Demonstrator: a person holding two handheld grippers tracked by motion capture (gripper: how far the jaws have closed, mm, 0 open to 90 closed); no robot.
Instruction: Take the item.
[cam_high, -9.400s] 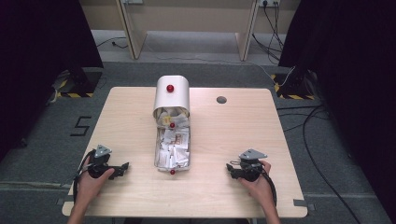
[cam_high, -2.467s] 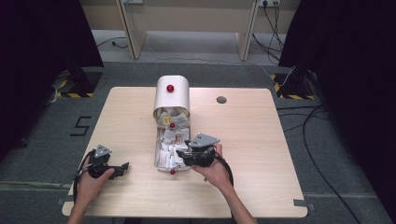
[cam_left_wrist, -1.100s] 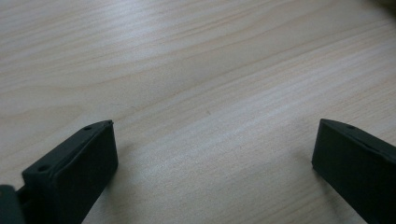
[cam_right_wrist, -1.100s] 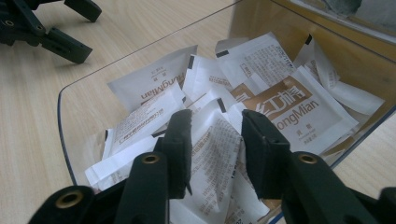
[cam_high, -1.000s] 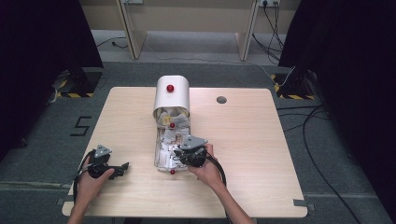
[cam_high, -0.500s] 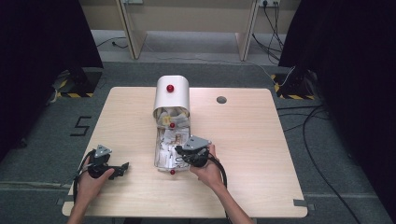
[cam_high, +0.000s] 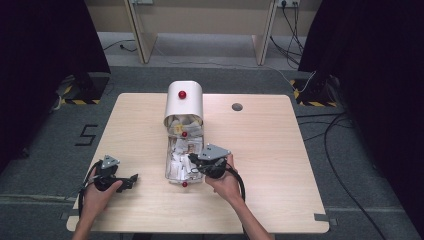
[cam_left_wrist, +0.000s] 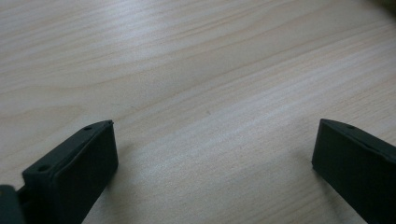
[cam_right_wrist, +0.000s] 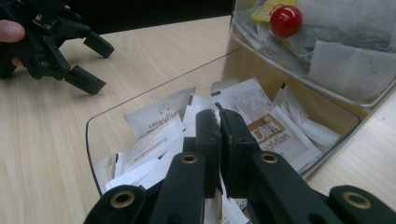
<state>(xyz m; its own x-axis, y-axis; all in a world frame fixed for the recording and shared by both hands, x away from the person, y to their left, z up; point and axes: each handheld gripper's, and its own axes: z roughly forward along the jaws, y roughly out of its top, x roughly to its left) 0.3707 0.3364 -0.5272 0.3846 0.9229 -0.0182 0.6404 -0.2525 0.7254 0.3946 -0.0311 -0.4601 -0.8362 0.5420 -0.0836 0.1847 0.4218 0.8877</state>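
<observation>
Jaws of the right gripper (cam_right_wrist: 219, 116) have just been closing and now pinch a white sachet (cam_right_wrist: 219, 105) over the clear tray (cam_right_wrist: 100, 119) near the front edge of the pale wooden table (cam_high: 280, 150). Behind stands a white cylindrical lid (cam_high: 184, 102) with a red knob (cam_high: 182, 94). Sachets read "Mian". Left gripper (cam_left_wrist: 212, 154) rests wide open, empty, toward the table's front left corner.

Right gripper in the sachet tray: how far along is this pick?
Done: the right gripper is inside the clear tray, over the white sachets. In hand: its jaws have just closed and a sachet edge seems pinched between them, though that is hard to confirm. Left: lifting it out. The left gripper rests open on the table.
</observation>
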